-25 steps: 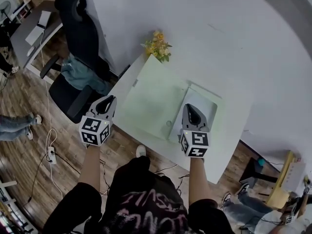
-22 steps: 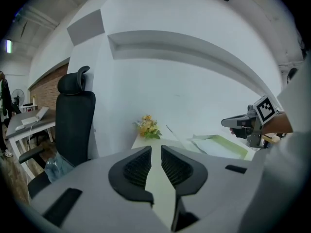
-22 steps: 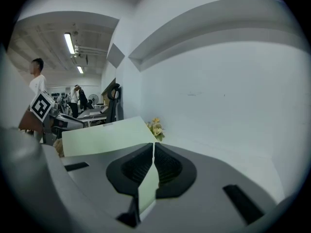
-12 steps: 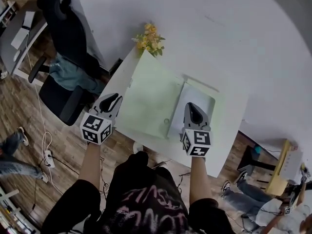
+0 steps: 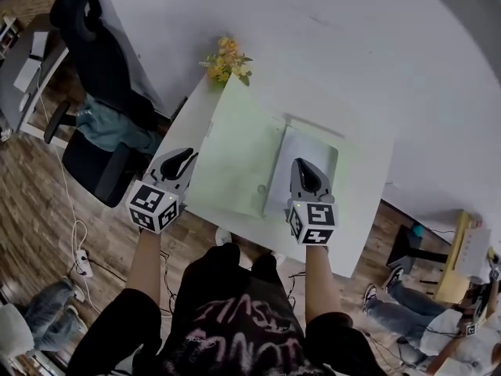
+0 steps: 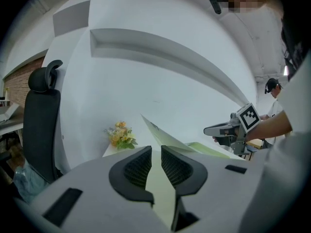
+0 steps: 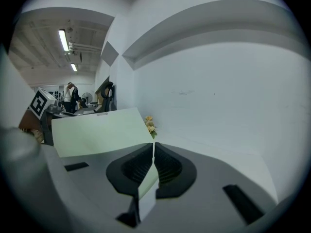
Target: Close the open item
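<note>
The pale green folder (image 5: 235, 153) sits on the white table (image 5: 368, 202) with its cover raised and tilted, beside the white sheet (image 5: 317, 149) inside it. To close it cleanly, the left gripper (image 5: 182, 161) should probably press the cover's outer face over toward the sheet, once the right gripper (image 5: 304, 172) clears from above it. Both grippers' fingers (image 6: 138, 166) are clenched nearly together, grasping nothing.
</note>
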Demonstrator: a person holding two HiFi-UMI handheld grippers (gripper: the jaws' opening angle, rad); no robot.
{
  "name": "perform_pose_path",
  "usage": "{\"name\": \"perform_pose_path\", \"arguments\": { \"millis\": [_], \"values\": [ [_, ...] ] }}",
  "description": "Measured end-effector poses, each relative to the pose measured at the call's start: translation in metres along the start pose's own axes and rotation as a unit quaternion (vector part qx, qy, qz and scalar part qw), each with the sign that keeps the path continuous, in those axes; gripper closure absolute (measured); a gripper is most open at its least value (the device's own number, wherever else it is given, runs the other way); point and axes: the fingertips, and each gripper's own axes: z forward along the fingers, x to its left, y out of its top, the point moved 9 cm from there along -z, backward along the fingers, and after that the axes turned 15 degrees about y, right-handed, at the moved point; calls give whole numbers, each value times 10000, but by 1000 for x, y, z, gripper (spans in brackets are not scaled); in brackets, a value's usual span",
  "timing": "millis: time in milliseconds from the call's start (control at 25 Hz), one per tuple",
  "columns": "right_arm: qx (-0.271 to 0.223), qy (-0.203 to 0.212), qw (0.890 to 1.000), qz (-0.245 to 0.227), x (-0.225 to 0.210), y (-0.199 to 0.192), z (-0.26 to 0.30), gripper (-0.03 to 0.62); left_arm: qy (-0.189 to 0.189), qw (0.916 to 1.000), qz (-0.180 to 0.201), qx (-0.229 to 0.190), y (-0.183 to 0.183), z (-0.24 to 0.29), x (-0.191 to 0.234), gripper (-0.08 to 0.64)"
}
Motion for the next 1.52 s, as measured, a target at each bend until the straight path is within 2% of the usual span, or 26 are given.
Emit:
{"name": "perform_pose_path", "arguments": {
  "millis": [280, 520, 920, 1520],
  "values": [
    [-117, -23, 9999, -16, -14, 2, -25, 565, -142, 9998, 107, -55, 10, -3, -31, 491],
    [-177, -101, 9998, -44, -36, -5, -52, 565, -208, 9996, 43, -166, 18, 1, -64, 493],
    [-315, -107, 9994, 118, -72, -25, -97, 565, -330, 9987, 293, -270, 33, 9, -129, 495],
    [-471, -385, 9971, 466, -126, -55, -149, 566, -840, 9928, 849, -129, 46, 50, -214, 495]
  ]
}}
